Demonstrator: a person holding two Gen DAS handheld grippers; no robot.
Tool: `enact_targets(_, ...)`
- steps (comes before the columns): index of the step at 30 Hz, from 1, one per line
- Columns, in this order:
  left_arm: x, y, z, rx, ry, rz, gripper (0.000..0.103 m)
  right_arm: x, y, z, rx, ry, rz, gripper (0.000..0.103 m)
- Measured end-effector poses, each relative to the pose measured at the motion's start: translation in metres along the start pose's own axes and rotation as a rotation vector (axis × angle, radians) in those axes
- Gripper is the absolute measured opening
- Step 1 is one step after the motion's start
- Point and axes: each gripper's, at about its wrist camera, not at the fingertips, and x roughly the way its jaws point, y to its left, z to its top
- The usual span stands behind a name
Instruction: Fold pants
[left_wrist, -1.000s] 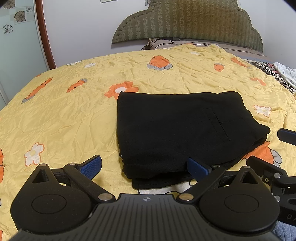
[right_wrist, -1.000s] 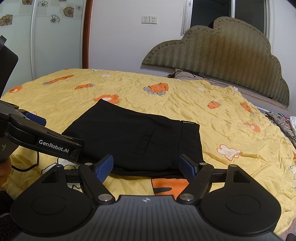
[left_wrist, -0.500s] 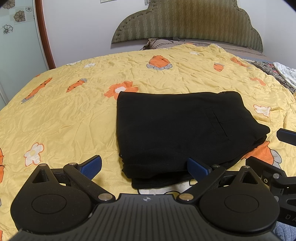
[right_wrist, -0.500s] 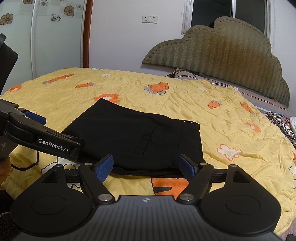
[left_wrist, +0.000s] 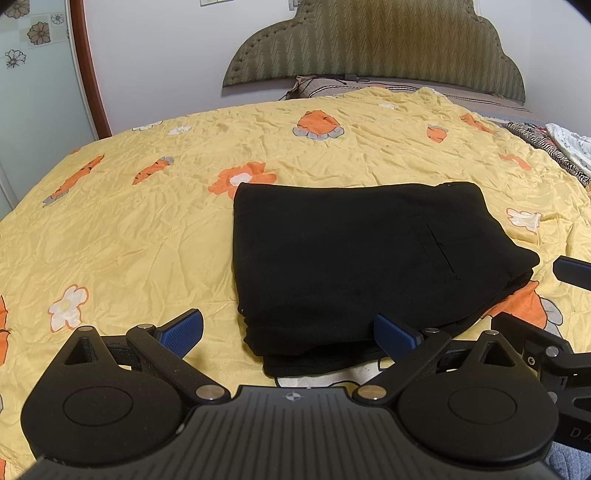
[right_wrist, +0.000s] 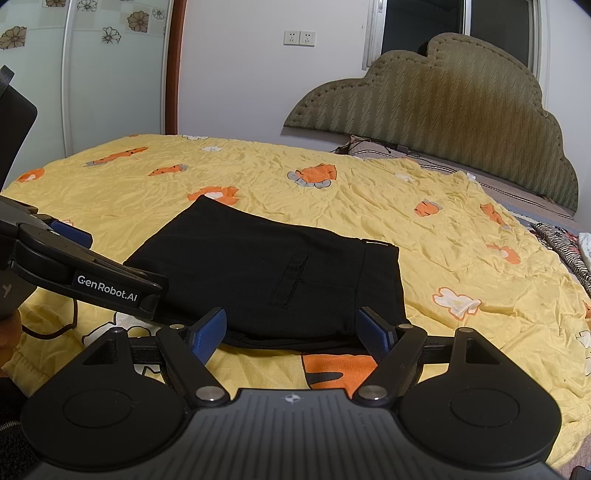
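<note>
Black pants (left_wrist: 354, 258) lie folded into a thick rectangle on the yellow flowered bedspread (left_wrist: 129, 229), a back pocket slit facing up. My left gripper (left_wrist: 288, 330) hovers open just short of the bundle's near edge, its blue pads wide apart with nothing between them. In the right wrist view the same pants (right_wrist: 273, 273) lie ahead. My right gripper (right_wrist: 291, 332) is open too, its pads spread in front of the near hem and holding nothing. The left gripper's arm reaches in at that view's left edge.
A padded olive headboard (right_wrist: 443, 122) and a pillow (left_wrist: 369, 85) close off the far end of the bed. Striped and patterned cloth (left_wrist: 546, 147) lies at the right edge. A glass wardrobe door (right_wrist: 74, 74) with a brown frame stands on the left.
</note>
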Motion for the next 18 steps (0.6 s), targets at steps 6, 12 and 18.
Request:
enact_targets(6,0.0,-0.0002,0.0001,0.0,0.0,0.0,0.101,-0.0001,0.0004,0.0,0.0,0.001,0.0,0.077)
enact_targets(12,-0.0001,-0.0004,0.0001,0.001,0.0,0.0,0.101,-0.0009,-0.0005,-0.0006,-0.002,0.0,0.001,0.077)
enact_targets(18,-0.0002,-0.0006,0.0002,0.0,0.0,0.001,0.101,-0.0008,-0.0017,-0.0008,-0.003,0.0,0.002,0.077)
